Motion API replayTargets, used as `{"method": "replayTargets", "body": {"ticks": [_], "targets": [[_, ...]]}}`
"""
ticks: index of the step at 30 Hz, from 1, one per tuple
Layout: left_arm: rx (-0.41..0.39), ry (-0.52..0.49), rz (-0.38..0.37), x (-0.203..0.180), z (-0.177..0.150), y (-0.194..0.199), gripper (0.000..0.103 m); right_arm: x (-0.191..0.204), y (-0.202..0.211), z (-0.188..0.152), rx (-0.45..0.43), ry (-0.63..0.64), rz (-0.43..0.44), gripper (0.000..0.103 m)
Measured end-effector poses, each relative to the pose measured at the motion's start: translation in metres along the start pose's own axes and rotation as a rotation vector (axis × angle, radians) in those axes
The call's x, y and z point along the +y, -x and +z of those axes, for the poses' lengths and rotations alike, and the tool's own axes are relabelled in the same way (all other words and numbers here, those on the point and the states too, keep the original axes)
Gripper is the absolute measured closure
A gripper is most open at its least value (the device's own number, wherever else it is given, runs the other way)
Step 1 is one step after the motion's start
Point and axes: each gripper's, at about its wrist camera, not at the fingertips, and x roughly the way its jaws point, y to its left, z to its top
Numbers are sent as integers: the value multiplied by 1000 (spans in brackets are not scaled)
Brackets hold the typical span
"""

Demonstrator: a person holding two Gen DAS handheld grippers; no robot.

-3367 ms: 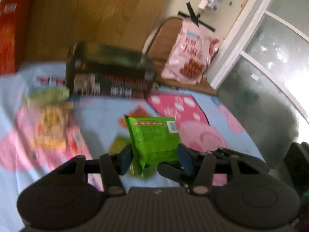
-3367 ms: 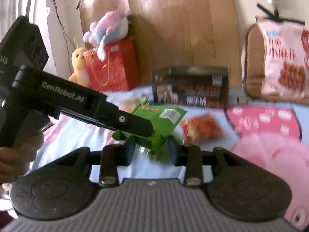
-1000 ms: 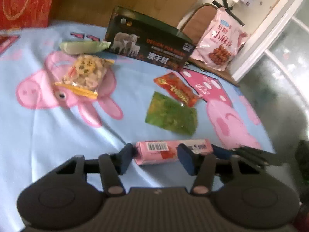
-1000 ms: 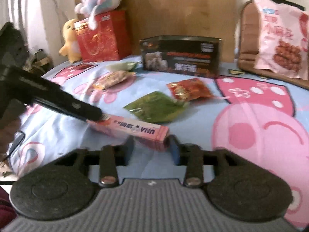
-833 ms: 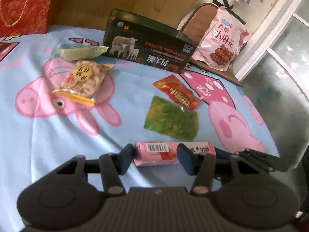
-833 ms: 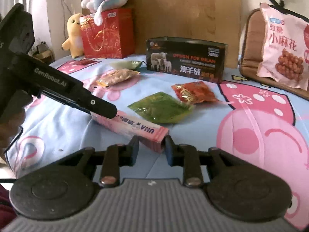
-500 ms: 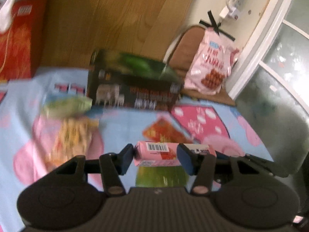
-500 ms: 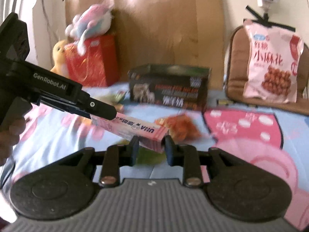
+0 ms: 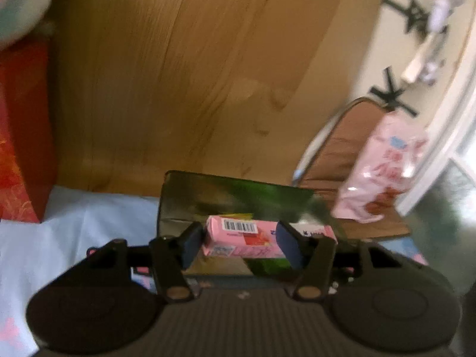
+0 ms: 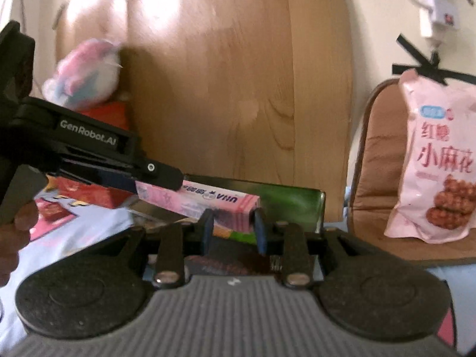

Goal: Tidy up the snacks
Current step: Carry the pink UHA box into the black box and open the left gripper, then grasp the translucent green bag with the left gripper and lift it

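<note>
A long pink snack box hangs in the air just over the open top of a dark green carton. My right gripper is shut on the near end of the pink box. My left gripper has the other end between its jaws, which are opening. A thin gap shows beside its left pad. In the right wrist view one left finger lies against the far end of the box. The carton shows green inside.
A pink snack bag leans on a brown chair at the right. A red gift bag and a plush toy stand at the left, against a wooden board. A light blue sheet covers the bed. A hand holds the left gripper.
Both grippers lifted the pink box off the bed and carried it forward to just above the dark carton. The loose snack packets on the sheet have dropped out of view. The left jaws stand slightly wider.
</note>
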Motion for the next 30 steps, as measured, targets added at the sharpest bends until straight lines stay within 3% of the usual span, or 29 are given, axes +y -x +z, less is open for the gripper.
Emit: {"method": "replayTargets", "body": {"ticks": [5,8,12,16,22,25,30], "targets": [[15,-29,65,1,-9,-13,38,-1,-25,-3,43,7,-45,62],[-33,-28,37,2,-16,14,36,-5,-5,-1,5,-26,-43,56],[-86,32,-5,16,-33,64,34,-12,35,-11,-34,-91,-25,57],[-29,75,-61,22,-71,84,33,-31,64,-38,12,-187,-23,57],[113,125,-129,17,-131,82,33,-63,80,-82,175,-374,-53,55],[136,144,-142,18,-152,89,33,-81,93,-100,192,-553,5,56],[154,132,-162,16,-171,101,33,-71,118,-113,206,-605,112,56]]}}
